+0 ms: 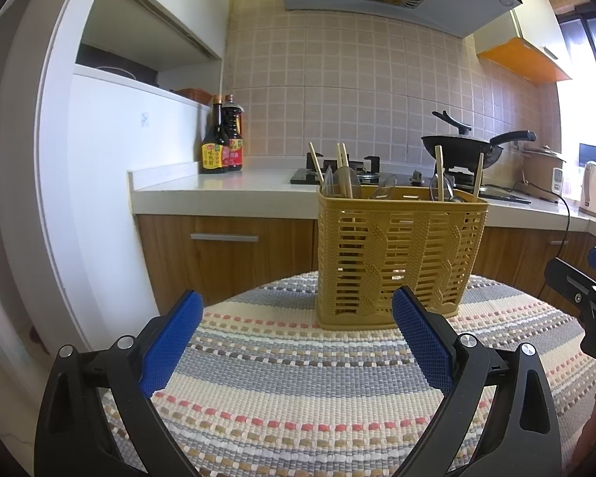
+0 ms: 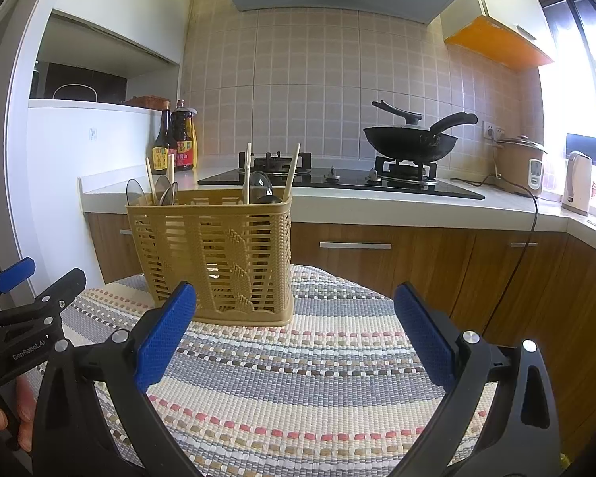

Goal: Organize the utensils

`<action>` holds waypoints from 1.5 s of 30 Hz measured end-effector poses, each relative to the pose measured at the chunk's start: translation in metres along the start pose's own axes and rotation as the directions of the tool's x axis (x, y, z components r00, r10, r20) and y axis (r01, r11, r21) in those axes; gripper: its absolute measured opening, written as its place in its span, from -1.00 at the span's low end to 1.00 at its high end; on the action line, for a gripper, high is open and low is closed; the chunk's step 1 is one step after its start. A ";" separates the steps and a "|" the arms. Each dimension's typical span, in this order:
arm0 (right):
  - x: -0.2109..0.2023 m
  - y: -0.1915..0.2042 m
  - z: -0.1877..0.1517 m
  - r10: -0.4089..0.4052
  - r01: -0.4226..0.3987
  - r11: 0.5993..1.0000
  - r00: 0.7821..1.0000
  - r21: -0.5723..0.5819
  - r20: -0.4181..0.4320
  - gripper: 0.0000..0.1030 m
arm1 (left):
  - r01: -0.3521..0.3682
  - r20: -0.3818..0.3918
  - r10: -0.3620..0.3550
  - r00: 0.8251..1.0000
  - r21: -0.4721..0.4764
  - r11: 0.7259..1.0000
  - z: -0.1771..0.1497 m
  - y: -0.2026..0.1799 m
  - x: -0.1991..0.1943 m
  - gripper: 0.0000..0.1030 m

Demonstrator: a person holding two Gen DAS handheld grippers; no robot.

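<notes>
A tan slotted utensil basket (image 1: 397, 258) stands upright on the striped woven mat (image 1: 298, 377). Wooden chopsticks (image 1: 343, 169) and clear spoons (image 1: 345, 185) stand in it. My left gripper (image 1: 298, 310) is open and empty, low over the mat, in front of the basket. In the right wrist view the basket (image 2: 214, 254) stands to the left of centre with chopsticks (image 2: 292, 171) in it. My right gripper (image 2: 296, 302) is open and empty, in front and right of the basket. Each gripper shows at the edge of the other's view, the right one (image 1: 584, 290) and the left one (image 2: 28, 294).
Behind the mat runs a white kitchen counter (image 1: 218, 190) with wood cabinets (image 2: 397, 254). On it stand sauce bottles (image 1: 222, 139), a gas hob (image 2: 337, 177) with a black wok (image 2: 409, 139), a rice cooker (image 2: 520, 163) and a kettle (image 2: 578, 183).
</notes>
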State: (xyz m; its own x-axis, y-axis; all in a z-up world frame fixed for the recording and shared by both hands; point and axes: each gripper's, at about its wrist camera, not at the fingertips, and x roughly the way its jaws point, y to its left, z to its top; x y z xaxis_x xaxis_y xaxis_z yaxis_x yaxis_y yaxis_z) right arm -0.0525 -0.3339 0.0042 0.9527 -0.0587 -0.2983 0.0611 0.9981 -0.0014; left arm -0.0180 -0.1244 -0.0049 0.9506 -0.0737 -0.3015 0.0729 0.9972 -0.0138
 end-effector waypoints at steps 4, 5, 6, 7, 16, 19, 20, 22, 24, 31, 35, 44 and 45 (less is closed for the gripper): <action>0.001 0.000 0.000 0.000 0.000 1.000 1.000 0.000 0.000 0.85 | 0.000 0.000 0.000 1.000 0.001 1.000 0.000 0.000 0.000 0.81; 0.001 0.000 0.000 0.000 0.000 1.000 1.000 0.001 0.000 0.85 | 0.000 0.000 0.000 1.000 0.001 1.000 0.000 0.000 0.000 0.81; 0.001 0.000 0.000 0.000 0.000 1.000 1.000 0.001 0.000 0.85 | 0.001 0.001 -0.001 1.000 0.001 1.000 0.000 0.000 0.000 0.81; 0.001 0.000 0.000 0.001 -0.001 1.000 1.000 0.001 -0.001 0.85 | 0.001 0.001 -0.001 1.000 0.001 1.000 0.000 0.000 0.000 0.81; 0.001 -0.003 -0.002 0.005 -0.005 1.000 1.000 0.011 -0.008 0.85 | 0.001 0.006 -0.001 1.000 0.001 1.000 0.000 0.001 -0.003 0.81; 0.002 -0.002 -0.001 0.004 -0.004 1.000 1.000 0.011 -0.008 0.85 | 0.001 0.007 -0.002 1.000 0.002 1.000 0.000 0.001 -0.003 0.81; 0.002 -0.002 -0.001 0.004 -0.004 1.000 1.000 0.011 -0.009 0.85 | 0.002 0.007 -0.002 1.000 0.002 1.000 0.000 0.001 -0.003 0.81; 0.001 -0.002 -0.001 0.004 -0.004 1.000 1.000 0.007 -0.011 0.85 | 0.003 0.007 -0.003 1.000 0.003 1.000 0.001 0.001 -0.004 0.81; 0.001 -0.001 -0.001 0.005 -0.005 1.000 1.000 0.003 -0.011 0.85 | 0.008 0.006 -0.008 1.000 0.002 1.000 0.001 0.001 -0.004 0.81; 0.002 0.001 -0.001 0.001 -0.001 1.000 1.000 -0.002 -0.013 0.85 | 0.016 0.010 -0.016 1.000 0.001 1.000 0.001 0.001 -0.005 0.81; 0.002 0.000 0.000 0.004 -0.004 1.000 1.000 0.002 -0.014 0.85 | 0.014 0.013 -0.014 1.000 0.000 1.000 0.002 0.002 -0.005 0.81; 0.003 0.001 0.000 0.005 -0.005 1.000 1.000 -0.001 -0.018 0.85 | 0.013 0.013 -0.013 1.000 0.001 1.000 0.002 0.002 -0.005 0.81; 0.003 0.001 0.000 0.006 -0.006 1.000 1.000 -0.001 -0.018 0.85 | 0.014 0.012 -0.014 1.000 0.002 1.000 0.002 0.002 -0.005 0.81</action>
State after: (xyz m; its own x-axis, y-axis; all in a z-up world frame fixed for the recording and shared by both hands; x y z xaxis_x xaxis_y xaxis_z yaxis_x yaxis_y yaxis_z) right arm -0.0494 -0.3331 0.0029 0.9475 -0.0528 -0.3153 0.0553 0.9985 -0.0008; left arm -0.0223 -0.1224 -0.0019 0.9530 -0.0877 -0.2901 0.0867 0.9961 -0.0164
